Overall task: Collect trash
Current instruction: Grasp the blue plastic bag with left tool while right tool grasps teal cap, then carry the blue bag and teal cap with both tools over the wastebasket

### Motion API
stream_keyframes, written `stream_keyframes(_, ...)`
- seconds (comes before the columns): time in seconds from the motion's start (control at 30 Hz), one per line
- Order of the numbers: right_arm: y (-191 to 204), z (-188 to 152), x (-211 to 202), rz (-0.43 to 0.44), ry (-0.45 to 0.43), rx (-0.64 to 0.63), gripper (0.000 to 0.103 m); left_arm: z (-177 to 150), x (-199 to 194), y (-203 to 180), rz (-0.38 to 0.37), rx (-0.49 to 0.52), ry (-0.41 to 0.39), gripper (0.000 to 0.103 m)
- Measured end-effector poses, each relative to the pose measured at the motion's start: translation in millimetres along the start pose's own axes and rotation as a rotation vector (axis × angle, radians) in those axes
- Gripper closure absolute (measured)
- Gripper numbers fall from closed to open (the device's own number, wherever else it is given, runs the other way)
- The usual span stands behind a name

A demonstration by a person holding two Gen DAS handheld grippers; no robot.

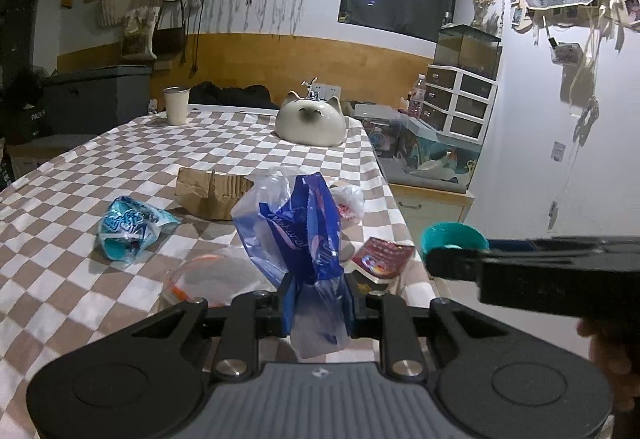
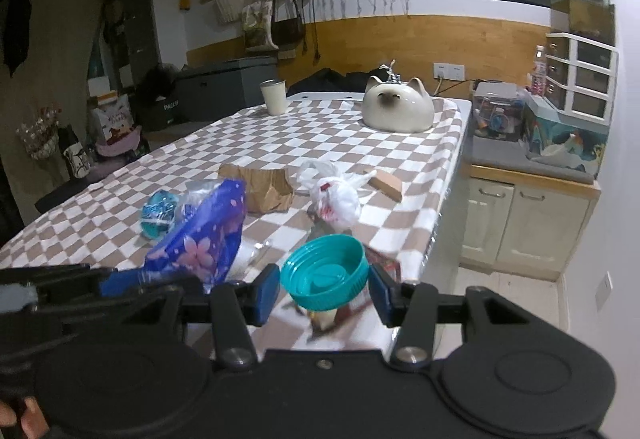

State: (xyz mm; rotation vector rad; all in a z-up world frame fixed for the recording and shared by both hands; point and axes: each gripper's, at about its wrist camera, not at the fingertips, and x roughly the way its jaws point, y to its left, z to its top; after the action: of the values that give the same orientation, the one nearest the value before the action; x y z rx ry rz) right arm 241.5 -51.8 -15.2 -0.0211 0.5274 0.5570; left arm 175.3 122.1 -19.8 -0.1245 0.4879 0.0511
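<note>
The crinkly blue plastic wrapper bag, light and limp, hangs pinched low in the left gripper jaws above the checked worktop. The stiff teal plastic lid (slippery rim) sits clamped edgewise in the right gripper, at the bag's three o'clock.

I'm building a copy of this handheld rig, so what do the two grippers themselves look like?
Both match: the left gripper and right gripper have matte black bodies with round raised discs at each side, black linkage arms on silver pivot screws, and blue pads on the fingers. The left's centre plate is ribbed grey. No cables or sleeves show.
</note>
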Motion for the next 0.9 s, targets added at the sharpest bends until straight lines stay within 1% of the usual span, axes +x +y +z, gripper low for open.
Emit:
stream_keyframes(0.37, -5, -41, -78, -0.045, -0.04, 0.041, 0.053, -22, -49, -17, -0.007, 0.003, -0.013, 0.078)
stream_keyframes(0.53, -9, -52, -110, -0.076, -0.063, 0.048, 0.053, -27, -67, -26, -0.018, 0.002, -0.031, 0.078)
stream_keyframes(0.77, -21, -67, -144, -0.117, -0.091, 0.06, 0.053, -28, -83, -44, -0.039, 0.017, -0.06, 0.078)
stream_keyframes(0.9, -32, -74, -158, -0.15, -0.096, 0.081, 0.053, -30, -86, -56, -0.062, 0.029, -0.06, 0.078)
